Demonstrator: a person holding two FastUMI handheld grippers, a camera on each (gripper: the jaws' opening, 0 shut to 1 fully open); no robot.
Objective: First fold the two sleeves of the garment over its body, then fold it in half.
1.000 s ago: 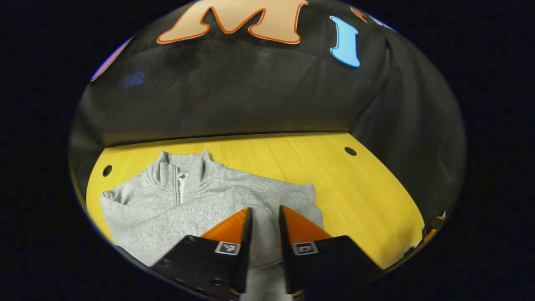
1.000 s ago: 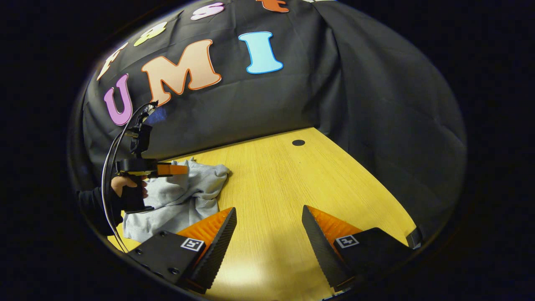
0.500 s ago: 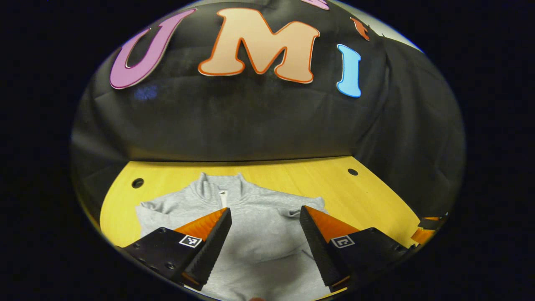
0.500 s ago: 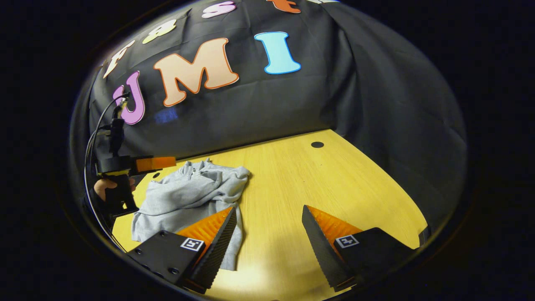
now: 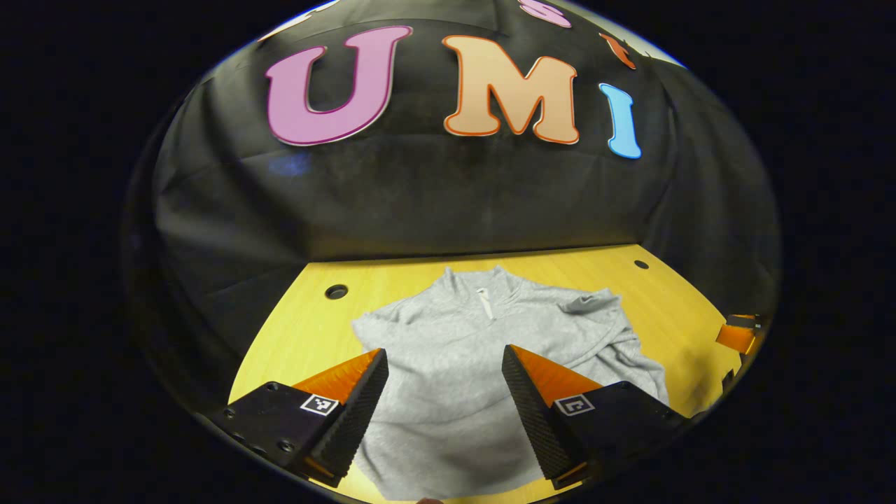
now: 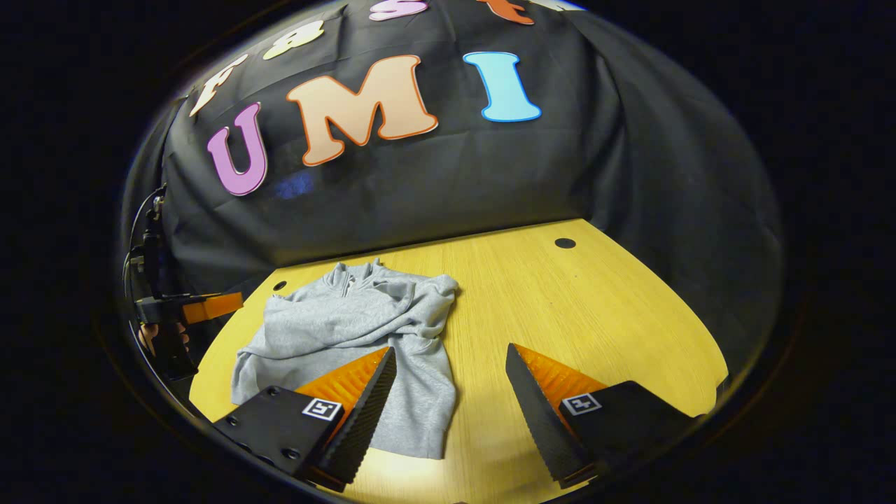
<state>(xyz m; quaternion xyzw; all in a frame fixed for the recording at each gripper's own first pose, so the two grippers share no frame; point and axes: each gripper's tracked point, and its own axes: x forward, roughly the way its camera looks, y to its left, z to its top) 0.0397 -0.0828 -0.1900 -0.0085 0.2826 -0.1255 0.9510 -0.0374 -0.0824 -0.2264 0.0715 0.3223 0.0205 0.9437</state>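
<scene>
Grey zip-neck garment (image 5: 483, 350), sleeves folded over body, flat on table (image 6: 560, 301)

Grey zip-neck garment (image 5: 483, 357) is lying flat on the yellow wooden table (image 6: 595, 308), collar (image 5: 483, 283) pointing toward the back wall, zipper (image 5: 484, 302) facing up. Both sleeves are lying folded across its body, the top one (image 6: 364, 318) bunching in wrinkles near the shoulder. Hem is sitting nearest the camera.
</scene>
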